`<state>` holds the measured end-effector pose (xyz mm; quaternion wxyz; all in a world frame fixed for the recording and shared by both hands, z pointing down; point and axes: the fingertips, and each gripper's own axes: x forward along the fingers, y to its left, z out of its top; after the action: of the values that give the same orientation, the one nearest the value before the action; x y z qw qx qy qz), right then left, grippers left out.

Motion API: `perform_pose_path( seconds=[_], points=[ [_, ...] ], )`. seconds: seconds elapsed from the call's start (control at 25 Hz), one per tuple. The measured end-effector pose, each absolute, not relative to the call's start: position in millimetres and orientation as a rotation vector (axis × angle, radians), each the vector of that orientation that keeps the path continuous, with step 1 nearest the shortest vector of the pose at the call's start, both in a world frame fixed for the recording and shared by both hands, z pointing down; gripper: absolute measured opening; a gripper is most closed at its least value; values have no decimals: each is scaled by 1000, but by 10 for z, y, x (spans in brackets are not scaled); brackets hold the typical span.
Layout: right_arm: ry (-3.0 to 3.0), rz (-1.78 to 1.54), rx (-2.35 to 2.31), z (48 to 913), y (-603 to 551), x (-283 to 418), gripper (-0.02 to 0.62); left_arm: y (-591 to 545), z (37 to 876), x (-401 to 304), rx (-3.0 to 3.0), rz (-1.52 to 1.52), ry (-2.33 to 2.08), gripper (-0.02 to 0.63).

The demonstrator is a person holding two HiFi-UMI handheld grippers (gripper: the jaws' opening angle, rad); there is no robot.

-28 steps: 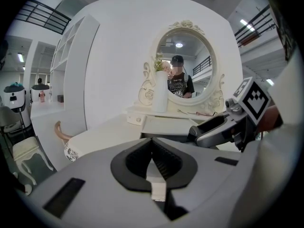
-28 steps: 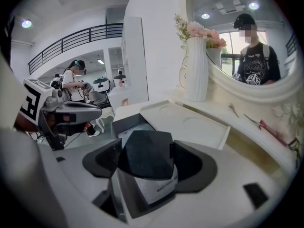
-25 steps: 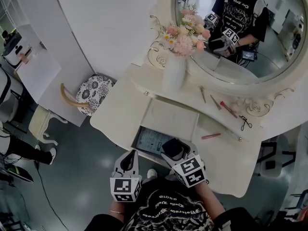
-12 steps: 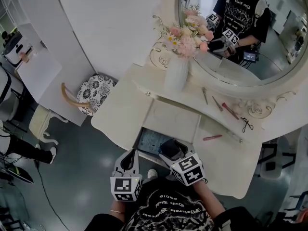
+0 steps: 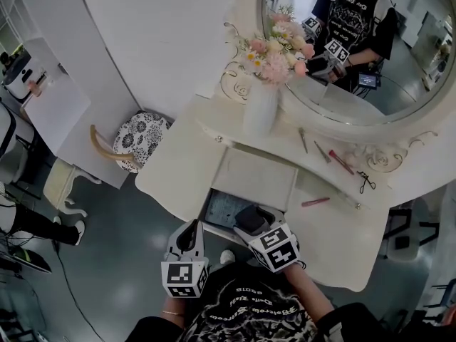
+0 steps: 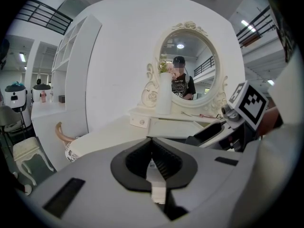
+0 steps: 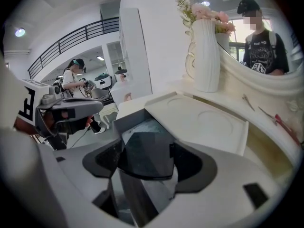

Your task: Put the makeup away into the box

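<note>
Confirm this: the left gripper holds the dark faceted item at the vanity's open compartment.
Wrong gripper. The dark faceted item sits between the jaws of the right gripper, at the open compartment, as the right gripper view shows. The left gripper has its jaws together on nothing.

Box (image 5: 222,209) interior partly behind right gripper (image 5: 250,220), dark object (image 7: 145,159) it grips unidentifiable — loose makeup (image 5: 314,201) too small to name
</note>
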<state>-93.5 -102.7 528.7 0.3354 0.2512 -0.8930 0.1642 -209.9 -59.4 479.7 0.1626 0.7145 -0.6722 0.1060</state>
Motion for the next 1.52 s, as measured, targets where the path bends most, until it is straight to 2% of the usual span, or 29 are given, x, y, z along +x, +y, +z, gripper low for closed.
perform_pose_path(
  seconds=[1.52],
  points=[
    [-2165, 545, 709, 5588, -1120, -1229, 342, -741, 4812, -2263, 2096, 300, -1837, 15]
  ],
)
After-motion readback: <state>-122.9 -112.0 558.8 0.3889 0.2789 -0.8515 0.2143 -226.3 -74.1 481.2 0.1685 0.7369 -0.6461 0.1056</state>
